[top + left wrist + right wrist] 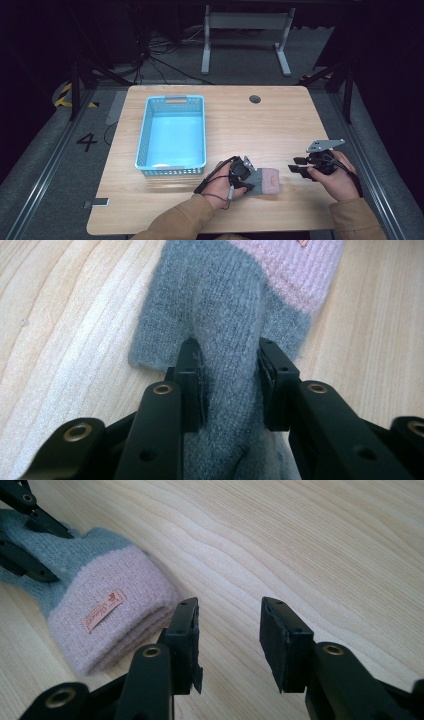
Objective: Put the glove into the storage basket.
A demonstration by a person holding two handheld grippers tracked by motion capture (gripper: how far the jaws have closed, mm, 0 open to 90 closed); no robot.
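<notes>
High view: sock (267,181), grey with a pink cuff, lies lower centre of frame on the counter (260,130); left gripper (248,181) sits on its grey end, right gripper (296,168) hovers just right of it. Basket (172,131) sits left of centre.

Left gripper view: jaws clenched on a raised fold of grey knit, so the pickup looks in hand.

Right gripper view: jaws released, nothing between them, pink cuff at lower left. Next move likely a lift toward the basket, grip kept tight.
</notes>
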